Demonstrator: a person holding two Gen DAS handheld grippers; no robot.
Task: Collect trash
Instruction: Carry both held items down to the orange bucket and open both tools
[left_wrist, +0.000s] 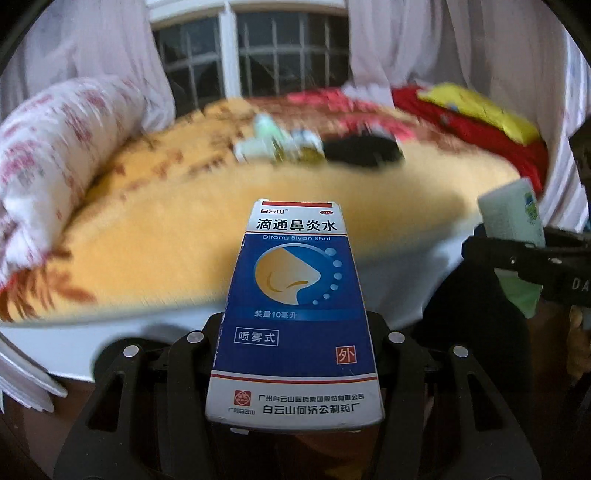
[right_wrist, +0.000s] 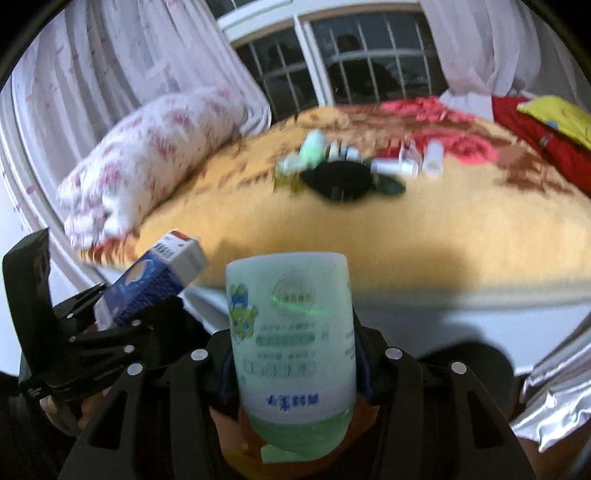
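My left gripper (left_wrist: 295, 328) is shut on a blue and white nasal spray box (left_wrist: 295, 314), held upright in front of the bed; the box also shows in the right wrist view (right_wrist: 155, 280). My right gripper (right_wrist: 293, 350) is shut on a white and green tube (right_wrist: 291, 339), which also shows at the right edge of the left wrist view (left_wrist: 513, 221). Far back on the yellow blanket (right_wrist: 406, 229) lies a blurred cluster of small bottles and boxes (right_wrist: 332, 158) around a black bag (right_wrist: 336, 177). The same cluster (left_wrist: 280, 142) and bag (left_wrist: 362, 151) show in the left wrist view.
A rolled white and red floral quilt (right_wrist: 147, 155) lies at the bed's left side. Red cloth (right_wrist: 546, 144) and a yellow pillow (right_wrist: 561, 114) lie at the right. A window (right_wrist: 351, 62) with curtains stands behind the bed. The white bed edge (right_wrist: 480, 325) is just ahead.
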